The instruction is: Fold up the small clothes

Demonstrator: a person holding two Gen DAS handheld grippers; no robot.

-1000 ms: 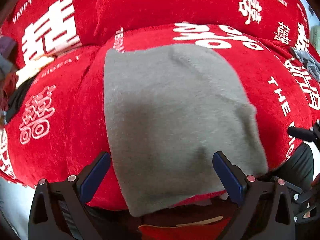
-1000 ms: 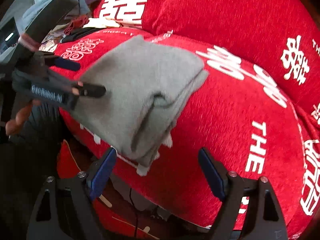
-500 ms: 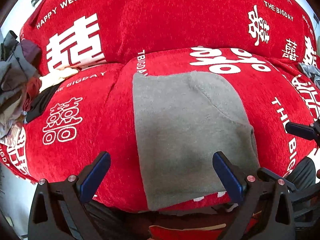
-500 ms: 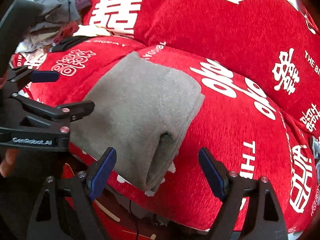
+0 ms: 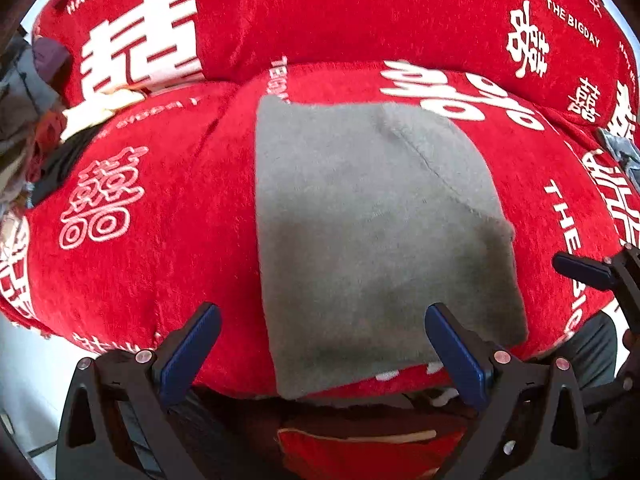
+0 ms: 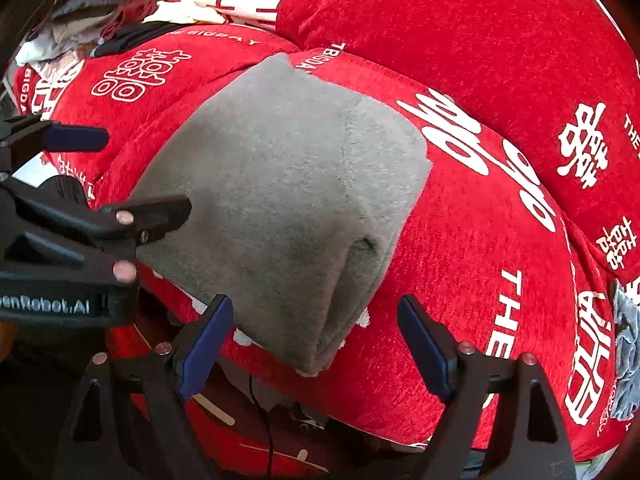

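A grey garment (image 5: 372, 232) lies folded into a thick rectangle on the red sofa seat (image 5: 132, 280), its near edge hanging over the seat front. My left gripper (image 5: 324, 352) is open just in front of that edge, its blue pads apart and touching nothing. In the right wrist view the grey garment (image 6: 288, 200) shows its layered folded side. My right gripper (image 6: 316, 340) is open above its near right corner, with nothing held. The left gripper (image 6: 120, 176) reaches in at the garment's left edge.
A pile of loose clothes (image 6: 100, 8) sits at the far left of the sofa, also in the left wrist view as the pile (image 5: 24, 128). A blue-grey garment (image 6: 626, 340) lies at the right end. The red backrest cushion (image 5: 360, 12) rises behind.
The right gripper has slid sideways along the seat front, and the left gripper has rolled slightly. The garment has settled flatter on the seat. Both grippers stay open.
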